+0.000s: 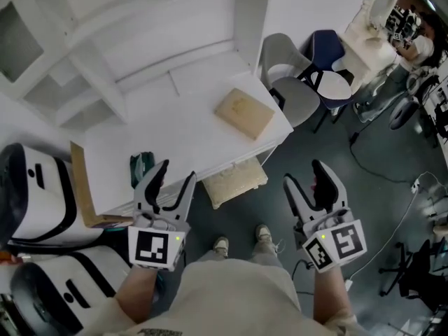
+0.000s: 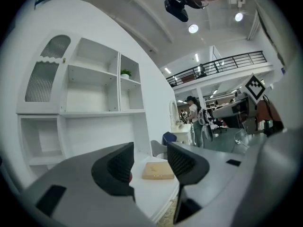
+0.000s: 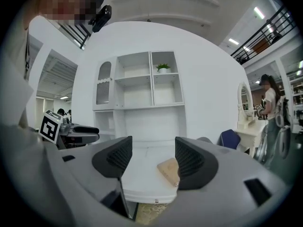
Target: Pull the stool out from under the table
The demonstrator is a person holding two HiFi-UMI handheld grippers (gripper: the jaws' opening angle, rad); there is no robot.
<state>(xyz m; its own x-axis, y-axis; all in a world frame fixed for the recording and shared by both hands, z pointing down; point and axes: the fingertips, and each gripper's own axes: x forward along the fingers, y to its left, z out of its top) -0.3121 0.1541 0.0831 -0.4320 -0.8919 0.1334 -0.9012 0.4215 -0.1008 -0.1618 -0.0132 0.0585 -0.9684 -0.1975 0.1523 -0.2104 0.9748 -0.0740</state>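
Note:
The stool (image 1: 234,180) has a cream woven seat and is tucked partly under the front edge of the white table (image 1: 182,131). A corner of that seat shows low in the left gripper view (image 2: 168,213), and the stool (image 3: 150,212) appears low in the right gripper view too. My left gripper (image 1: 176,173) hangs open over the table's front edge, left of the stool. The right gripper (image 1: 304,175) is open above the floor, right of the stool. Neither touches it. Nothing lies between the jaws of the left gripper (image 2: 149,163) or the right gripper (image 3: 152,159).
A tan flat box (image 1: 243,113) lies on the table near its right corner, and a green item (image 1: 142,168) near the front edge. Grey chairs (image 1: 294,86) and a blue chair (image 1: 326,51) stand at the right. White-and-black machines (image 1: 35,201) crowd the left. A cable (image 1: 381,173) crosses the floor.

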